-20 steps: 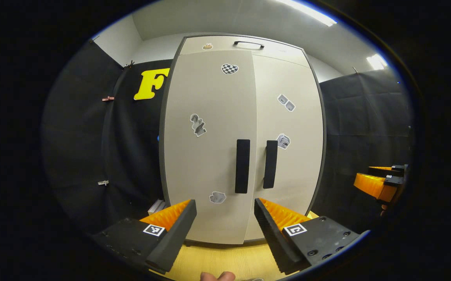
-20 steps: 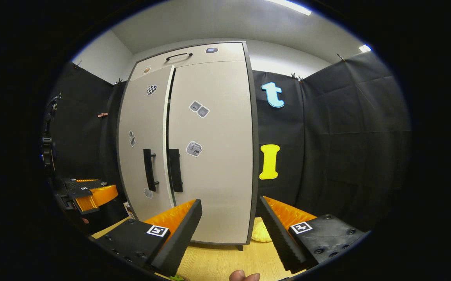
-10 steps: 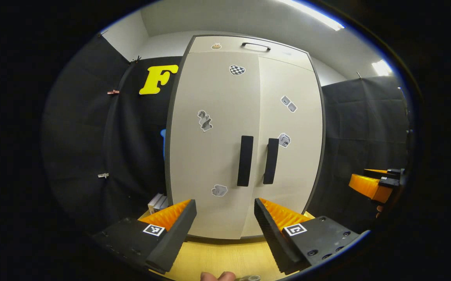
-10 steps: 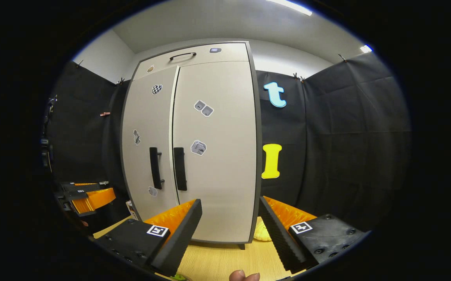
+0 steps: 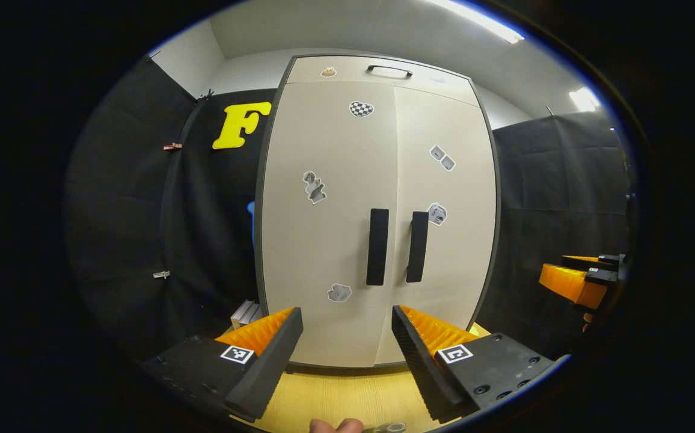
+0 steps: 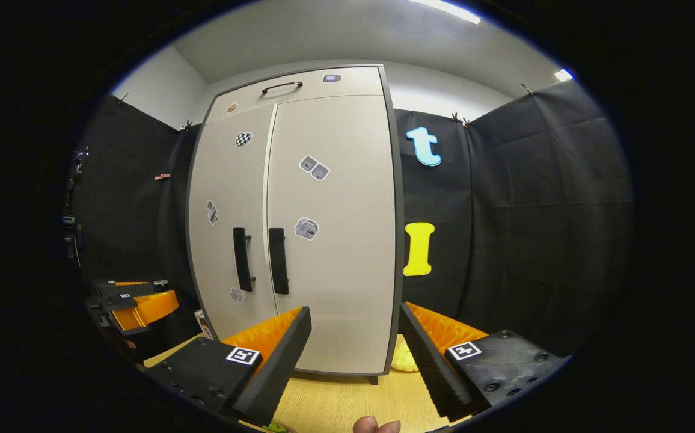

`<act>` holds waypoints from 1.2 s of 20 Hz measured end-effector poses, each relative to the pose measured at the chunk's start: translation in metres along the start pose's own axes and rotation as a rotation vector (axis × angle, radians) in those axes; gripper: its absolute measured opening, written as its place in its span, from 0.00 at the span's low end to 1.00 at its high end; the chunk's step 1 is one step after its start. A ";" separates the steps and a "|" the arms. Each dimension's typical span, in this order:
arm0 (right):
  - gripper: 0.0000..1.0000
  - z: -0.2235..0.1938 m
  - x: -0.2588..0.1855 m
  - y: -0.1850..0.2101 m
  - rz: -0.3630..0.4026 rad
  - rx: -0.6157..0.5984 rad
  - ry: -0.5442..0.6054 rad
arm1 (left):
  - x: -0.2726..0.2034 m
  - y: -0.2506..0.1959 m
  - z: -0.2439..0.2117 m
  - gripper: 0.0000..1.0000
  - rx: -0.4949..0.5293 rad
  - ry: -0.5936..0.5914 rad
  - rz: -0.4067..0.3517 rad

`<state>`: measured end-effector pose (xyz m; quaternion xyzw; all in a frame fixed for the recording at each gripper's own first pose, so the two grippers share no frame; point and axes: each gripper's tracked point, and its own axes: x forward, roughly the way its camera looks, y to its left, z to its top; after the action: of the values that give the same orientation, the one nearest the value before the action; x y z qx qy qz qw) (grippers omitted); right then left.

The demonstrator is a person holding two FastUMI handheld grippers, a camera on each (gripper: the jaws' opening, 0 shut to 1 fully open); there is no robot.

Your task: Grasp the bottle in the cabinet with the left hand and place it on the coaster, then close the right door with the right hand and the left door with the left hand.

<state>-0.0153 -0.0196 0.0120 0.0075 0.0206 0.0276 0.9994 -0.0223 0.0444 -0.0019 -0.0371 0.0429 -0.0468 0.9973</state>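
Note:
The beige two-door cabinet [image 5: 347, 228] stands on the wooden table with both doors flush and shut. Its two black handles [image 5: 377, 246] sit side by side at the middle seam. My left gripper [image 5: 345, 313] is open and holds nothing, a short way in front of the left door's lower part. My right gripper [image 6: 355, 310] is open too, facing the right door [image 6: 332, 240] from a short distance. The left gripper [image 6: 137, 304] also shows at the left edge of the right gripper view. The right gripper [image 5: 576, 282] appears at the far right of the left gripper view. The cabinet's inside is hidden.
A yellow lumpy object [image 6: 404, 358] lies on the table [image 6: 335, 403] by the cabinet's right foot. White boxes [image 5: 245, 313] stand at its left side. A small silvery thing [image 5: 386, 428] and a green bit [image 6: 275, 428] peek in at the bottom edges. Black cloth walls surround the booth.
The left door, slightly ajar a second ago, has swung flush with the right one. My left gripper has drawn back a little from the cabinet. Both grippers stayed open.

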 end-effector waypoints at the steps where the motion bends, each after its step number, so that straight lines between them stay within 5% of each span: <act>1: 0.97 0.000 0.000 -0.001 0.000 0.001 0.000 | 0.000 0.000 0.000 0.95 0.000 0.000 0.001; 24: 0.97 0.000 0.005 -0.002 0.003 0.011 -0.007 | 0.001 -0.003 0.002 0.95 0.013 -0.002 0.003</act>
<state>-0.0106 -0.0216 0.0116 0.0131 0.0171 0.0288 0.9994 -0.0210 0.0415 0.0006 -0.0303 0.0417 -0.0454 0.9976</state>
